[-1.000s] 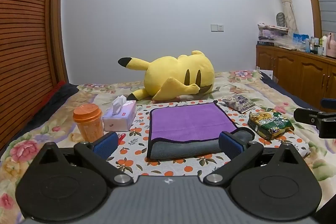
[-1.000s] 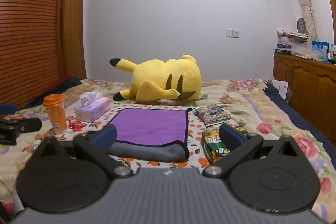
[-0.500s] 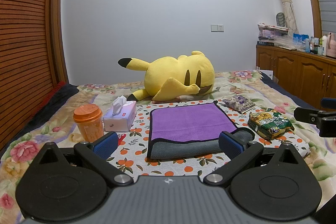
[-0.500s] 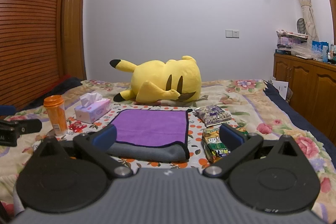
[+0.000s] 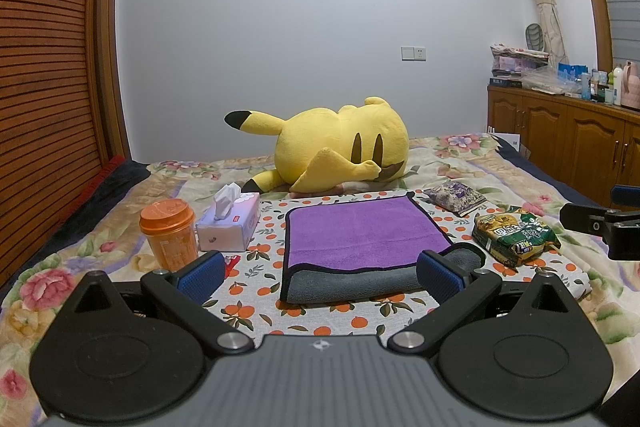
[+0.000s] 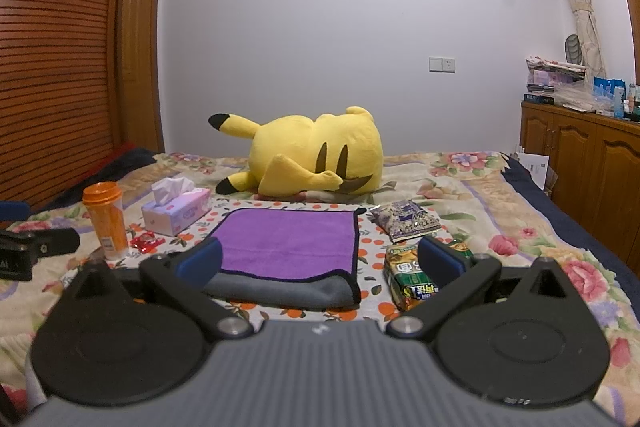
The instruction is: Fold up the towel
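Towel (image 5: 360,233) lies on the bed (image 5: 460,155), folded once (purple layer over grey). Left hand-held gripper (image 5: 320,269) and right hand-held gripper (image 6: 320,259) hover spread wide, holding nothing; further folds probably remain.

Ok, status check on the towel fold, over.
Left gripper and right gripper both open, empty. Purple towel lies folded once, gray underside showing, untouched. Green snack packet sits beside its right edge.

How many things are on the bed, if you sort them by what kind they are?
Towel: 1
Plush toy: 1
Orange cup: 1
Tissue box: 1
Snack packets: 2, purple and green
Small red wrapper: 1
Total: 7
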`<state>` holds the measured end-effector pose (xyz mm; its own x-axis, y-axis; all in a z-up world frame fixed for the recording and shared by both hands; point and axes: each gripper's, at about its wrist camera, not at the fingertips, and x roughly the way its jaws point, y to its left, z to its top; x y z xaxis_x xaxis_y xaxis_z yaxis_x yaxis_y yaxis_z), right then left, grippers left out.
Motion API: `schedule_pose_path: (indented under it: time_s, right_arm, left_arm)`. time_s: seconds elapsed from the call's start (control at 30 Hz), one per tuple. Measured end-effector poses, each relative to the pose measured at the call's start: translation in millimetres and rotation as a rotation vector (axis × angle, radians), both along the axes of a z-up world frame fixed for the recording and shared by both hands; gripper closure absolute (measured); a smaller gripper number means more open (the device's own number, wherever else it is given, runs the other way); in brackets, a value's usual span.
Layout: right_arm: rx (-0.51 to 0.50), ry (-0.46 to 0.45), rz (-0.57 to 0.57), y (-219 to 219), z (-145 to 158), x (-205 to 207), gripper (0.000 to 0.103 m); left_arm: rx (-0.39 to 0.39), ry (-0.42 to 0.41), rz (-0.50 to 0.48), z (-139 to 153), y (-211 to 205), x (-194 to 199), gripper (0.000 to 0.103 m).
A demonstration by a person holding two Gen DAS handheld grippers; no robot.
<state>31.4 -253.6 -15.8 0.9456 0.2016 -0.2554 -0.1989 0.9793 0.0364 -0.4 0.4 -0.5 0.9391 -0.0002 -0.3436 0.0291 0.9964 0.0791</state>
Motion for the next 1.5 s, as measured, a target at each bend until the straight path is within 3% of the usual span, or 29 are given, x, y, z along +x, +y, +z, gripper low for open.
schedule_pose_path:
  time_s: [1.5]
  right_arm:
    - [-0.006, 0.009, 0.004, 0.7, 0.7, 2.1, 0.0]
  left_arm:
    - [0.006, 0.023, -0.005, -1.4, 3.6, 3.0, 0.0]
